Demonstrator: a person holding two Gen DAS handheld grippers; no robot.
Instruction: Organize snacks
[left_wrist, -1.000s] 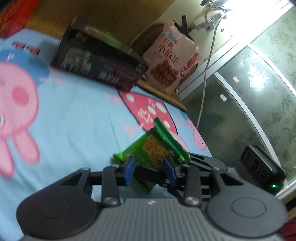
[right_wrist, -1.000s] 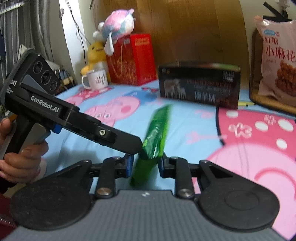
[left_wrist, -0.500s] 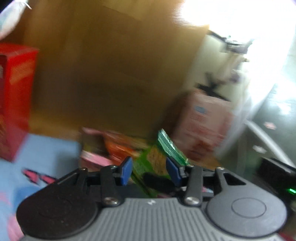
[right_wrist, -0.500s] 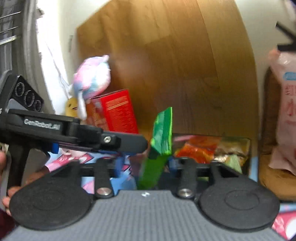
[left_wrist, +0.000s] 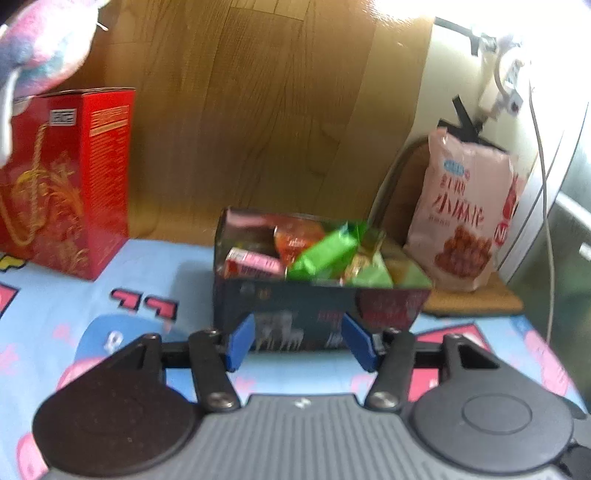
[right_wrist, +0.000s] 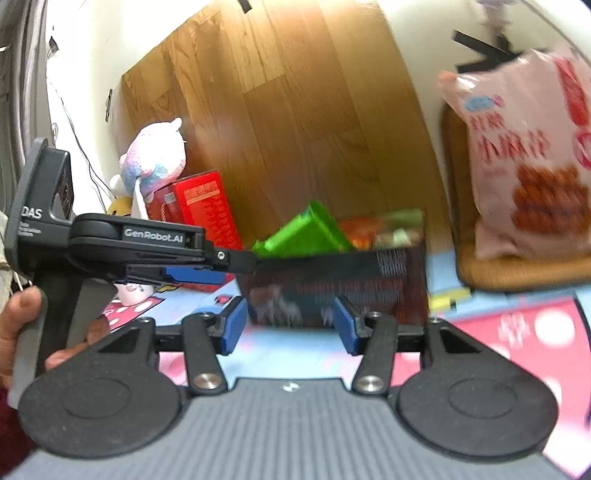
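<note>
A dark open box stands on the blue cartoon sheet, filled with several snack packets. A green snack packet lies tilted on top of them; it also shows in the right wrist view above the box. My left gripper is open and empty, just in front of the box. My right gripper is open and empty, also just before the box. The left gripper's body reaches in from the left in the right wrist view.
A red gift box stands at the left with a plush toy on it. A large pink snack bag leans on a wooden stand at the right. A wooden headboard is behind. A white cable hangs at the right.
Both grippers held the green packet between them earlier. They lifted it to the box, opened and let go. The packet now lies in the box.
</note>
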